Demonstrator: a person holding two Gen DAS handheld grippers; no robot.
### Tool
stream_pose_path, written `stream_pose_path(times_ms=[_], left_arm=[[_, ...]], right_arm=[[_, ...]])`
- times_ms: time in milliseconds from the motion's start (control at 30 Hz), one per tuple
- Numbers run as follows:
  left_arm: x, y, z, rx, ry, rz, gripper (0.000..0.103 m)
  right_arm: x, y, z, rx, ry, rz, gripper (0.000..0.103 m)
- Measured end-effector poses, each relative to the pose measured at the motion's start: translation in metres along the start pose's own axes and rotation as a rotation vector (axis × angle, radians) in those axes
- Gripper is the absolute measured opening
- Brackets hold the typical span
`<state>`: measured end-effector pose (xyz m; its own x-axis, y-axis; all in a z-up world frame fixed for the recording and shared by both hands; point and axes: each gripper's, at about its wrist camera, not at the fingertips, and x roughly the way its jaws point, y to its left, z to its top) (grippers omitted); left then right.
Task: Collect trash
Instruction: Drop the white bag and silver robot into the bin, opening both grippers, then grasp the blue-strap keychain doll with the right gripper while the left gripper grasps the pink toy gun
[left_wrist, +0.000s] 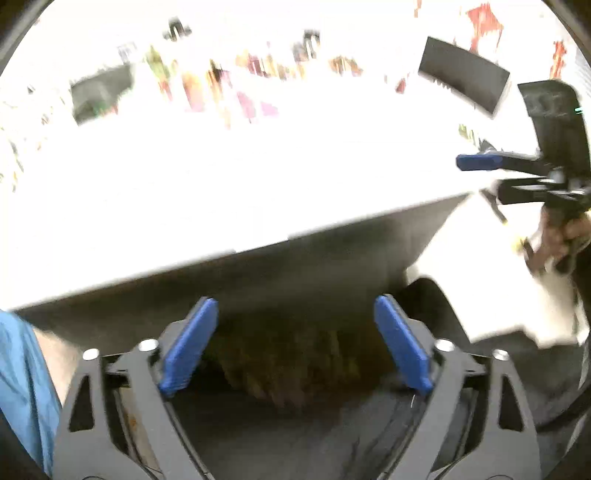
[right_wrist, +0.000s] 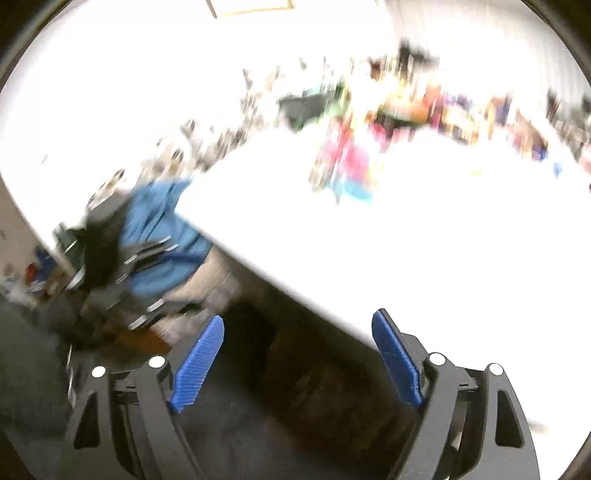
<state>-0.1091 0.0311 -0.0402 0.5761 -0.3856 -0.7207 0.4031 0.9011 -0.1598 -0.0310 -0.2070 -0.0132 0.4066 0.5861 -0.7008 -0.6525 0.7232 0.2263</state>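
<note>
Both views are motion-blurred. My left gripper (left_wrist: 295, 347) is open and empty, held below the near edge of a white table (left_wrist: 221, 192). My right gripper (right_wrist: 297, 360) is open and empty, also at the table's (right_wrist: 406, 258) near edge; it shows in the left wrist view (left_wrist: 480, 162) at the right, over the table corner. Blurred colourful items (left_wrist: 221, 85) lie along the table's far side, and also show in the right wrist view (right_wrist: 347, 162). I cannot tell which of them are trash.
A brown basket-like thing (left_wrist: 295, 362) sits in the shadow under the table, between my left fingers. A dark box (left_wrist: 99, 92) stands at the table's far left. A dark panel (left_wrist: 461, 74) stands at the far right. The person's blue shorts (right_wrist: 159, 229) are at left.
</note>
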Motion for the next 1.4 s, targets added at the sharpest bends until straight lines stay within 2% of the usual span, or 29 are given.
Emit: stream_pose_path(times_ms=[100,233,267,333,467,500,533,567,633,800,833,867,900,967,1000,1033,1100,1167,1200,1233,1267,1333,1400], left_arm=[[-0.01,0.009,0.026,-0.012,-0.089,0.054,0.089],[-0.01,0.029,0.039,-0.086,-0.113,0.056,0.089],[-0.009,0.03,0.034,-0.098,-0.115,0.058,0.089],[-0.005,0.03,0.032,-0.123,-0.113,0.062,0.089],[-0.001,0.043,0.029,-0.181,-0.098,0.057,0.089],[-0.001,0.044,0.028,-0.192,-0.094,0.054,0.089],[-0.002,0.046,0.028,-0.202,-0.089,0.052,0.089],[-0.001,0.049,0.03,-0.212,-0.088,0.051,0.089],[0.0,0.054,0.034,-0.218,-0.091,0.049,0.089],[0.014,0.055,0.076,-0.143,-0.09,0.069,0.089],[0.023,0.051,0.09,-0.113,-0.088,0.083,0.089],[0.03,0.047,0.101,-0.101,-0.082,0.099,0.089],[0.04,0.044,0.112,-0.091,-0.069,0.105,0.089],[0.064,0.032,0.134,-0.07,-0.038,0.104,0.089],[0.078,0.026,0.145,-0.071,-0.024,0.115,0.089],[0.091,0.023,0.154,-0.088,-0.008,0.119,0.089],[0.123,0.021,0.172,-0.192,0.064,0.099,0.089],[0.143,0.024,0.181,-0.295,0.106,0.085,0.089],[0.147,0.025,0.183,-0.33,0.108,0.082,0.089],[0.149,0.026,0.184,-0.368,0.109,0.101,0.089],[0.149,0.027,0.184,-0.389,0.112,0.119,0.089],[0.15,0.029,0.185,-0.419,0.131,0.159,0.089],[0.157,0.034,0.189,-0.451,0.163,0.183,0.089]], right_arm=[[0.037,0.001,0.045,-0.118,-0.024,-0.064,0.08],[0.095,0.012,0.082,-0.271,0.061,-0.069,0.071],[0.112,0.014,0.09,-0.31,0.097,-0.065,0.066],[0.141,0.016,0.103,-0.345,0.153,-0.061,0.058],[0.187,0.011,0.12,-0.339,0.237,-0.048,0.059],[0.194,0.006,0.122,-0.311,0.227,-0.034,0.06],[0.191,0.005,0.12,-0.295,0.217,-0.028,0.052],[0.188,0.006,0.119,-0.296,0.207,-0.035,0.038],[0.179,0.004,0.114,-0.251,0.201,-0.03,0.037],[0.138,-0.033,0.089,0.025,0.157,0.185,0.037],[0.121,-0.046,0.08,0.107,0.132,0.234,0.032],[0.105,-0.058,0.071,0.173,0.104,0.279,0.019],[0.084,-0.075,0.059,0.255,0.058,0.313,0.017],[0.054,-0.093,0.041,0.338,-0.002,0.31,0.007],[0.036,-0.105,0.031,0.356,-0.03,0.273,0.007],[0.029,-0.112,0.027,0.362,-0.042,0.235,0.007],[0.02,-0.128,0.016,0.376,-0.034,0.16,0.007],[0.015,-0.135,0.009,0.337,-0.015,0.06,0.007],[0.015,-0.133,0.009,0.321,-0.016,0.059,0.007],[0.011,-0.129,0.009,0.293,-0.03,0.085,0.017],[0.01,-0.121,0.012,0.265,-0.035,0.103,0.044],[0.016,-0.097,0.021,0.162,-0.035,0.109,0.076],[0.027,-0.072,0.029,0.037,-0.015,0.113,0.075]])
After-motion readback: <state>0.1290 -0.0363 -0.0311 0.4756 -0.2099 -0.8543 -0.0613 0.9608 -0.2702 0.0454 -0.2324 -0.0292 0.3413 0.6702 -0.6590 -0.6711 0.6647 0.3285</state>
